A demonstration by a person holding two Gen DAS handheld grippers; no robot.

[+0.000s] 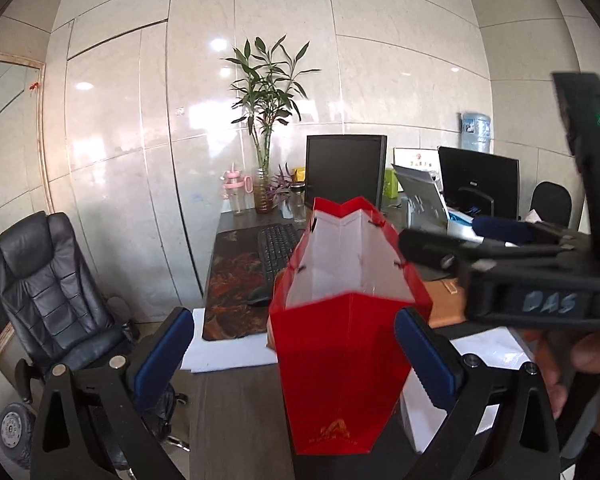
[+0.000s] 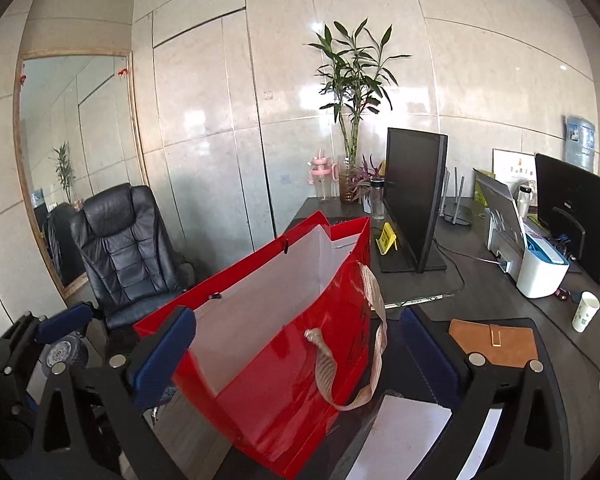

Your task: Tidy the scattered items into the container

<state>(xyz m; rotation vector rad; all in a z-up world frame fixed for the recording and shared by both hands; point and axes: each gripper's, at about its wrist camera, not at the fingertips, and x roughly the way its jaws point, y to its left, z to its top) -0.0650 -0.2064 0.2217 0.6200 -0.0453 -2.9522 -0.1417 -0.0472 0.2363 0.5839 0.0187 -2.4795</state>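
A red paper bag stands open on the dark desk, its white inside showing. My left gripper is open, and the bag's narrow end sits between its blue pads without being pressed. The right gripper reaches in from the right near the bag's rim. In the right wrist view the red bag shows its broad side and a beige ribbon handle. My right gripper is open astride the bag's near wall. A brown notebook and white papers lie beside the bag.
A keyboard and mouse lie behind the bag on a patterned mat. Two monitors, a printer, a paper cup, bottles and a bamboo plant crowd the desk. A black office chair stands at the left.
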